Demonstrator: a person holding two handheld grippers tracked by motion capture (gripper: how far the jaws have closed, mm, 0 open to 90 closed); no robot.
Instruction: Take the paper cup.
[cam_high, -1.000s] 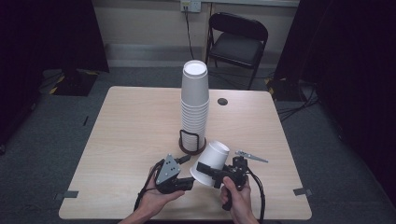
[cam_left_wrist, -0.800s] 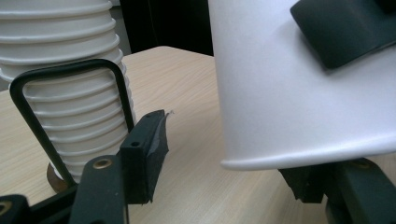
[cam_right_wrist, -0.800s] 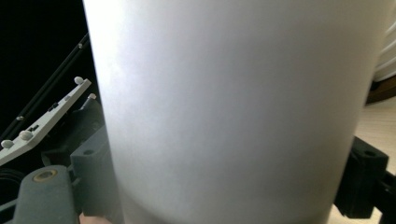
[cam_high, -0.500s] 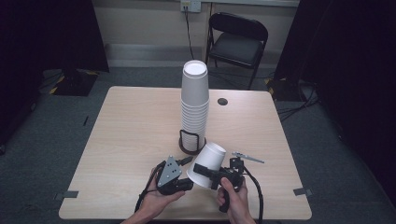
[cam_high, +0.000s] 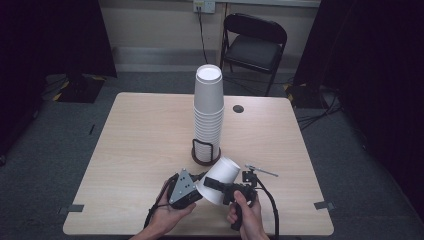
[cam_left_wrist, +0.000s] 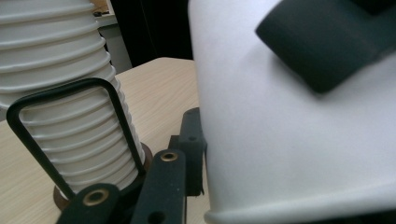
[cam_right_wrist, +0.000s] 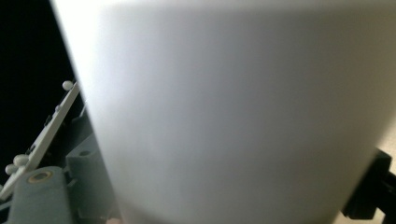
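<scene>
A white paper cup (cam_high: 222, 179) hangs tipped on its side, just above the near edge of the table (cam_high: 130, 145), in front of the tall stack of cups (cam_high: 208, 110) in its black wire holder (cam_high: 205, 151). The right gripper (cam_high: 216, 183) squeezes the cup's side. The left gripper (cam_high: 192, 189) has just been closing, with one jaw right beside the cup's rim, but I cannot tell if it presses the cup.
</scene>
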